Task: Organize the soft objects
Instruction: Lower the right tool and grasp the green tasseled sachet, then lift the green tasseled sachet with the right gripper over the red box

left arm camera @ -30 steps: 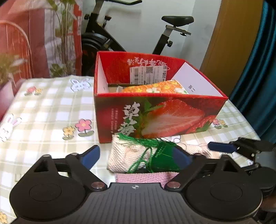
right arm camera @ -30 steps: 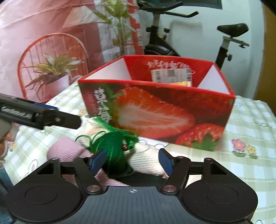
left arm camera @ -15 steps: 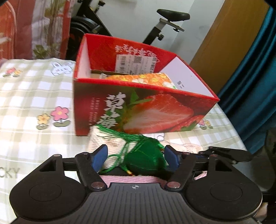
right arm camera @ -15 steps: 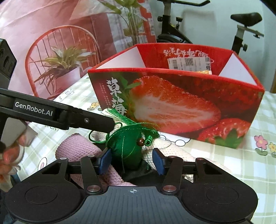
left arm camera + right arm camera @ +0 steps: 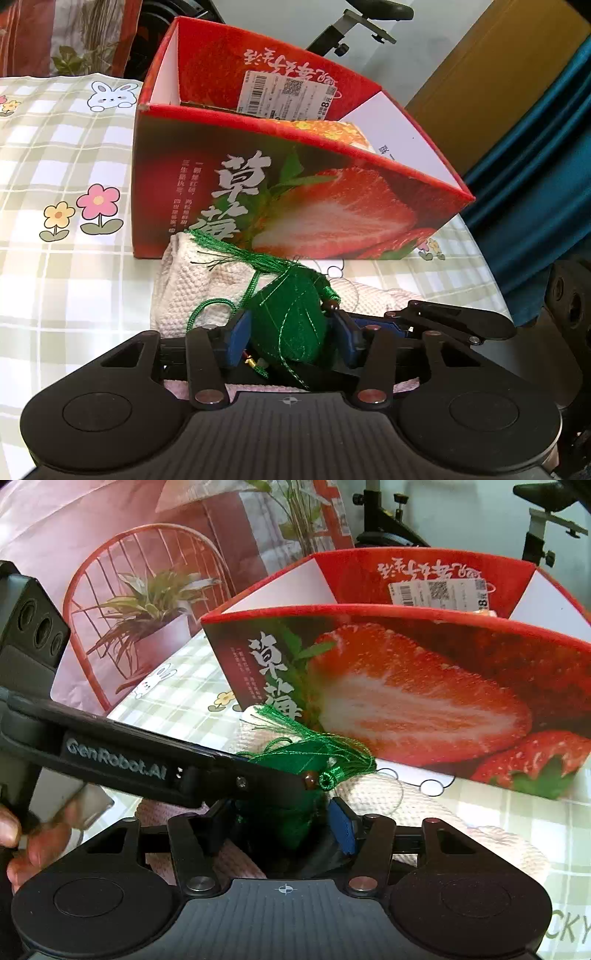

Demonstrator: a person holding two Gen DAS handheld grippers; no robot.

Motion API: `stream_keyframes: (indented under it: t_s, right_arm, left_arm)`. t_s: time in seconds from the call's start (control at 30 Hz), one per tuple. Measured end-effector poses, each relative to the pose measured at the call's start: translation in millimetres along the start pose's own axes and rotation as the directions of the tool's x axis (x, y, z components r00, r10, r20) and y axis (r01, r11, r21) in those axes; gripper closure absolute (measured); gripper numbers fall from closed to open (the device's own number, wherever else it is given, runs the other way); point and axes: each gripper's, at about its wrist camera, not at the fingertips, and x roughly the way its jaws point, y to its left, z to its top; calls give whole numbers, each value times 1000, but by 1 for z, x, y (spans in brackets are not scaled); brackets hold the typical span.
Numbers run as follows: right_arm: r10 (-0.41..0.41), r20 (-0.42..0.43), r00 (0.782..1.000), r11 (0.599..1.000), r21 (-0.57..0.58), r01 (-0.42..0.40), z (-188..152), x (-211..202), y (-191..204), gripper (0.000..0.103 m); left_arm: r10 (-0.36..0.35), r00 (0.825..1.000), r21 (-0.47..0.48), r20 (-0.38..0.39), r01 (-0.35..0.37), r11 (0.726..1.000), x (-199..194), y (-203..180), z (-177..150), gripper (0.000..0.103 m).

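Observation:
A green tasselled pouch (image 5: 291, 317) sits on a cream knitted cloth (image 5: 192, 280) in front of the red strawberry box (image 5: 295, 206). My left gripper (image 5: 291, 338) is shut on the pouch. My right gripper (image 5: 284, 823) also closes on the same pouch (image 5: 295, 775) from the other side. The left gripper's arm (image 5: 147, 764) crosses the right wrist view over the pouch. A pink knitted cloth (image 5: 258, 388) lies under the grippers. An orange flowered item (image 5: 328, 129) lies inside the box.
The checked tablecloth (image 5: 55, 166) with flower and rabbit prints covers the table. An exercise bike (image 5: 362, 22), a blue curtain (image 5: 546, 166) and a wooden door stand behind. A red wire chair with a potted plant (image 5: 147, 602) stands at the table's left.
Both grippers moved in onto the green pouch and closed on it from opposite sides. The box looms nearer in both views.

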Motion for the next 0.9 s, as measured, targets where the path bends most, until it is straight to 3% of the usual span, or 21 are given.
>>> stream_keyframes:
  t_s: [0.07, 0.27, 0.43, 0.67, 0.9]
  right_arm:
    - [9, -3, 1000, 1000, 0, -9, 0, 1, 2, 60]
    - [4, 72, 997, 999, -32, -2, 9, -22, 9, 61]
    - [19, 167, 986, 996, -84, -5, 33, -57, 15, 61]
    - [37, 299, 954, 983, -184, 19, 85, -100, 26, 61]
    - [29, 397, 917, 960, -268, 86, 135, -119, 35, 61]
  left_arm:
    - [-5, 1000, -6, 3, 5, 1000, -1, 1, 1, 55]
    - [-23, 998, 16, 60, 22, 1000, -22, -11, 10, 56]
    - [-37, 986, 74, 162, 26, 997, -60, -35, 30, 56]
    - [-75, 945, 123, 319, 38, 992, -110, -60, 67, 56]
    - [-76, 901, 176, 427, -1, 984, -127, -83, 104, 56]
